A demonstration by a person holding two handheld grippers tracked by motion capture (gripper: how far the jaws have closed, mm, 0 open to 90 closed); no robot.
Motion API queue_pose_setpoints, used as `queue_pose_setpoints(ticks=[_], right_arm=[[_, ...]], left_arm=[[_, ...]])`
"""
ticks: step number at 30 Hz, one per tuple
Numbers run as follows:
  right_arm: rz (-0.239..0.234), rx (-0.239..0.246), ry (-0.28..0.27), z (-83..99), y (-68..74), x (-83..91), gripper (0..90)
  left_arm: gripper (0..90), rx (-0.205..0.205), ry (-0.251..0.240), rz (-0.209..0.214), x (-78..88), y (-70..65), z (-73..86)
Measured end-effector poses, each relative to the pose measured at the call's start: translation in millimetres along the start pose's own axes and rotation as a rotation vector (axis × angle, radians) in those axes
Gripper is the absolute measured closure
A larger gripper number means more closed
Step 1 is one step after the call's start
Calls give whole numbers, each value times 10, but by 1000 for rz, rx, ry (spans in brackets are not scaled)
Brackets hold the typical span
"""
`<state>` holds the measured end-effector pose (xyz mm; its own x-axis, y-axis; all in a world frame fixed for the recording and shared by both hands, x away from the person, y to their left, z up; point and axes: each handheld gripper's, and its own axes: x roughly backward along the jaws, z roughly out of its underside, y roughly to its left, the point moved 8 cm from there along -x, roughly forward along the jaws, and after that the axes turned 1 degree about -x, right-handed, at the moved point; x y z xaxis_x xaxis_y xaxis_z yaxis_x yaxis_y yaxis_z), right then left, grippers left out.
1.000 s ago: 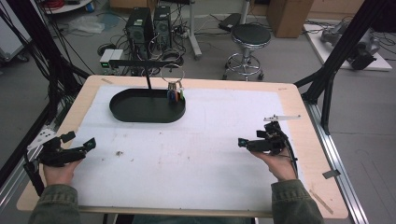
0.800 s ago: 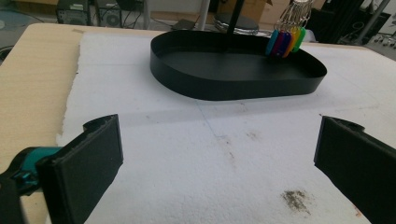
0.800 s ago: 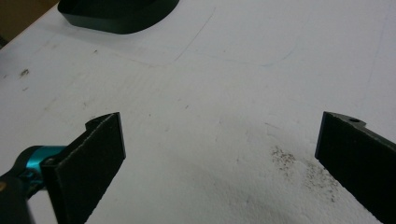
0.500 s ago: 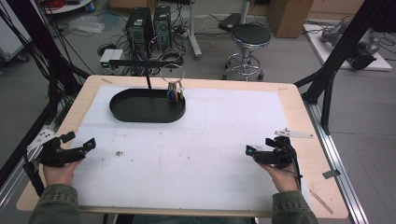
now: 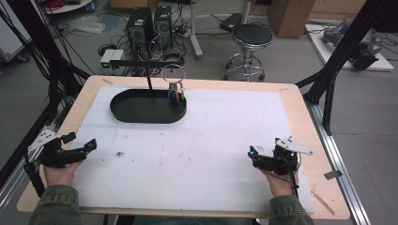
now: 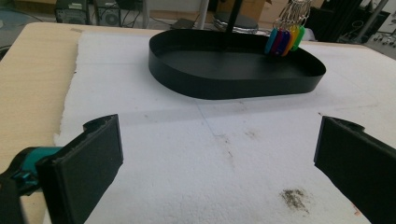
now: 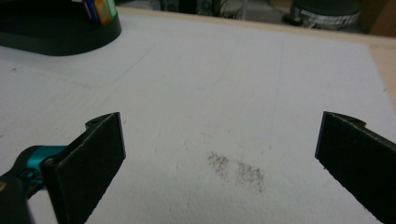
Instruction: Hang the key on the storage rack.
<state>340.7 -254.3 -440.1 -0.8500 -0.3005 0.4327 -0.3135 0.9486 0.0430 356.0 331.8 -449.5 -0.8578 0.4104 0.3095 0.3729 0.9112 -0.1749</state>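
Observation:
A black oval tray [image 5: 141, 117] sits at the far left of the white foam mat [image 5: 220, 126]. A thin black stand [image 5: 149, 79] rises behind it, and a key ring with coloured tags [image 5: 176, 93] hangs at the tray's right end. My left gripper [image 5: 80, 141] rests at the mat's near left edge, open and holding nothing. Along its jaws [image 6: 219, 158] I see the tray [image 6: 233, 86] and the tags [image 6: 284, 39] ahead. My right gripper [image 5: 256, 157] is at the near right, open [image 7: 219, 158], over a grey smudge [image 7: 238, 170].
The mat covers most of a wooden table [image 5: 300, 117]. A small dirt speck [image 5: 120, 153] lies near the left gripper. Black frame posts [image 5: 328, 79] stand at both sides. A stool [image 5: 251, 35] and computer cases [image 5: 148, 23] are on the floor beyond.
My right gripper has drawn back toward the near edge and slightly right, still open. The left gripper and the tray have not moved.

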Motion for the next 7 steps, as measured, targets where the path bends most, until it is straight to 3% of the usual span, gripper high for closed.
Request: queue_pose_setpoints(ticks=[1,3,7], right_arm=[[13,14,-47,-48,3,31,5],[26,18,-85,-85,-7,62,5],[37,13,-125,-125,-24,107,5]], left_arm=[[17,-2,1,1,-1,-2,2],[17,-5,4,1,-1,-5,4],[17,-7,6,1,-5,-5,6]])
